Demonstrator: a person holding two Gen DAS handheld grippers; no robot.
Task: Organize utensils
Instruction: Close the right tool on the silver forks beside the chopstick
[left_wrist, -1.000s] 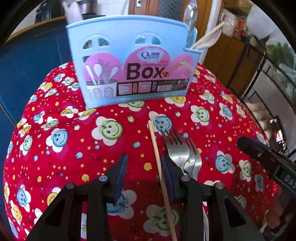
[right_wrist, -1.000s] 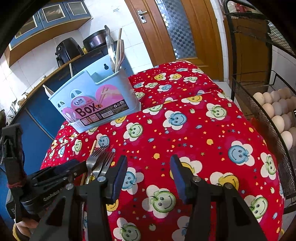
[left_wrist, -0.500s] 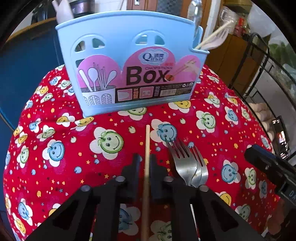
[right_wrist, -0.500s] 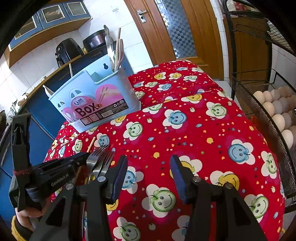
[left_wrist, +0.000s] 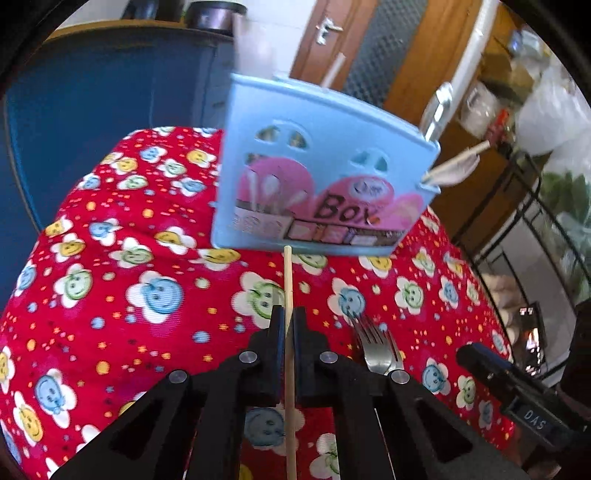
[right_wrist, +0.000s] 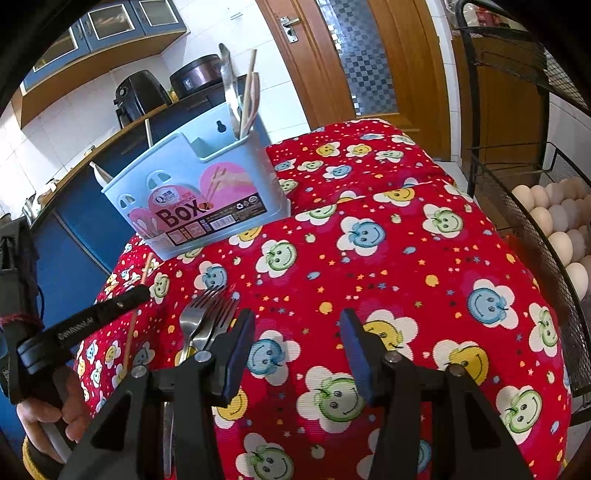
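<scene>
My left gripper (left_wrist: 289, 325) is shut on a thin wooden chopstick (left_wrist: 288, 280), which points toward the light blue utensil box (left_wrist: 325, 173) and is lifted off the cloth. The box (right_wrist: 199, 199) stands at the far side of the red smiley tablecloth (right_wrist: 369, 258) and holds a metal utensil and wooden chopsticks (right_wrist: 243, 96) in one end compartment. Two stacked steel forks (right_wrist: 207, 321) lie on the cloth, just left of my right gripper (right_wrist: 295, 339), which is open and empty. The forks also show in the left wrist view (left_wrist: 376, 343).
A black wire rack with a tray of eggs (right_wrist: 554, 225) stands right of the table. A blue counter (left_wrist: 92, 96) with an air fryer (right_wrist: 136, 96) and a cooker is behind. A wooden door (right_wrist: 332, 59) is at the back.
My left gripper closed on the chopstick and lifted it, swinging left and tilting. The right gripper stayed still and open.
</scene>
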